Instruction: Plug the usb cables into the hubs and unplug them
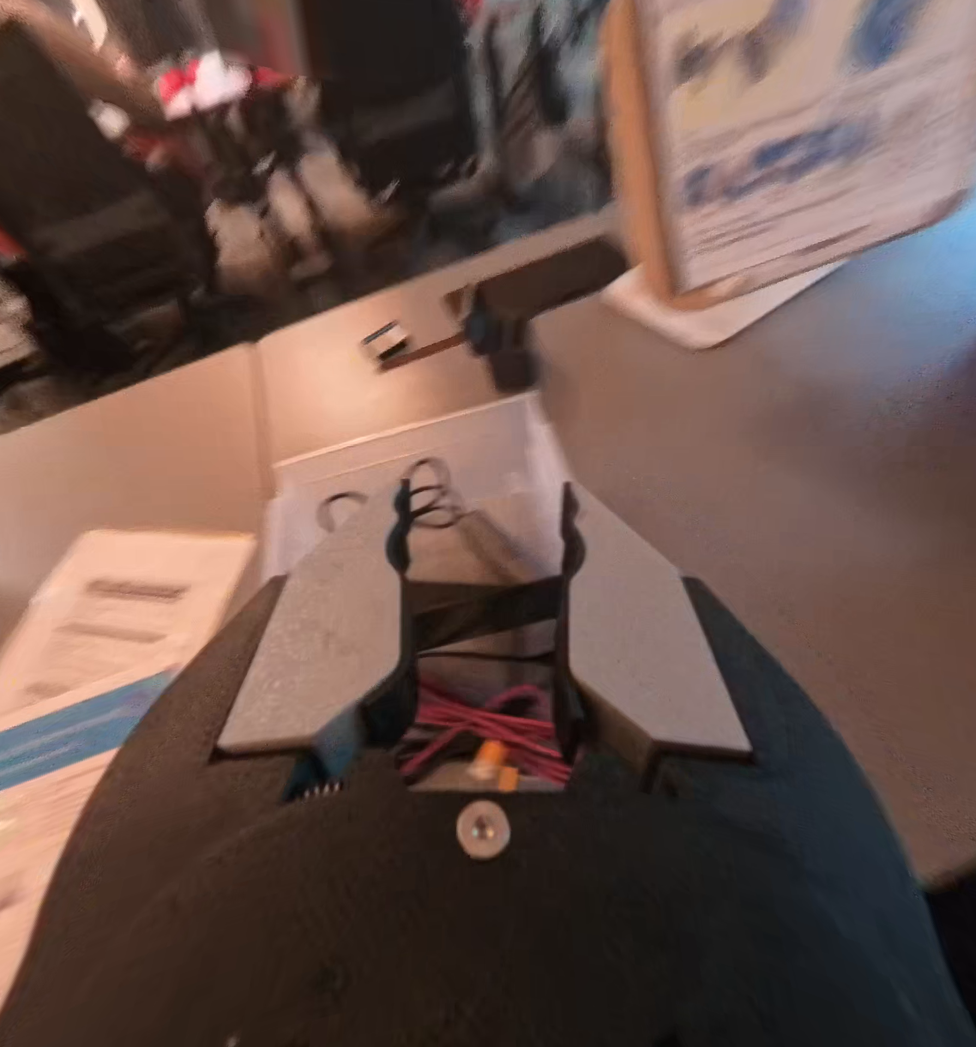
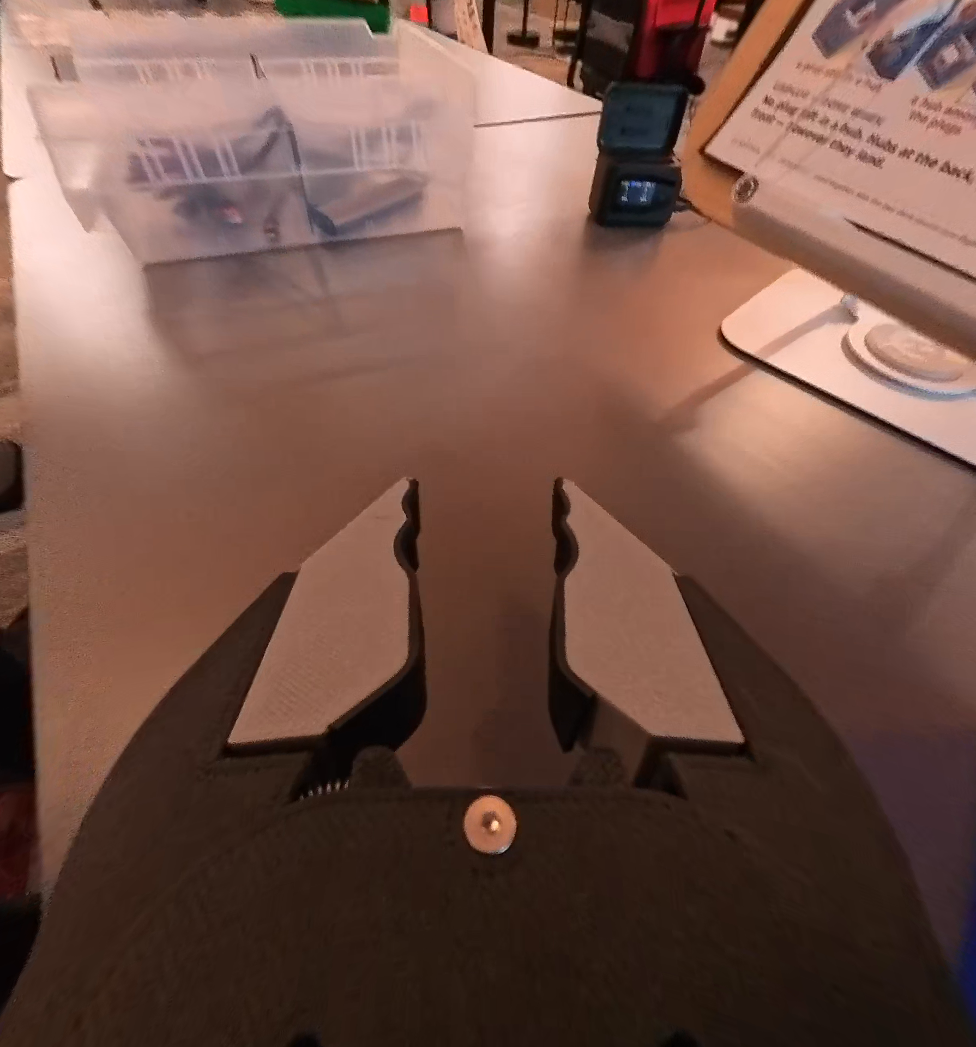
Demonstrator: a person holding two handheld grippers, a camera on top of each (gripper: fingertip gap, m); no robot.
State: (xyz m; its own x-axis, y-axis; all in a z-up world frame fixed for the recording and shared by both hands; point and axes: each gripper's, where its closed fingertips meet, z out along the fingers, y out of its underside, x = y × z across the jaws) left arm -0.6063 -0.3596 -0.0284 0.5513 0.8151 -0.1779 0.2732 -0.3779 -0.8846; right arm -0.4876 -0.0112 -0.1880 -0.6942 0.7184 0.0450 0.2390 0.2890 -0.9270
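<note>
In the blurred left wrist view, my left gripper (image 1: 484,510) is open and empty, held right over a translucent white bin (image 1: 406,447). Between its fingers I see a bundle of dark red cable (image 1: 474,728) with orange plugs (image 1: 494,753), a dark flat piece (image 1: 486,612) lying across, and black cable loops (image 1: 432,496) near the far wall. In the right wrist view, my right gripper (image 2: 486,510) is open and empty above the bare table (image 2: 474,368). The same bin (image 2: 248,158) stands far off at the upper left, with dark cables and a long dark hub (image 2: 372,201) inside.
An instruction board on a stand (image 2: 871,141) with a white base (image 2: 786,351) stands at the right. A small black device with a screen (image 2: 636,164) sits beside it. Printed sheets with a blue band (image 1: 95,651) lie left of the bin. Chairs stand beyond the table. Left tips to right tips: about 40 cm.
</note>
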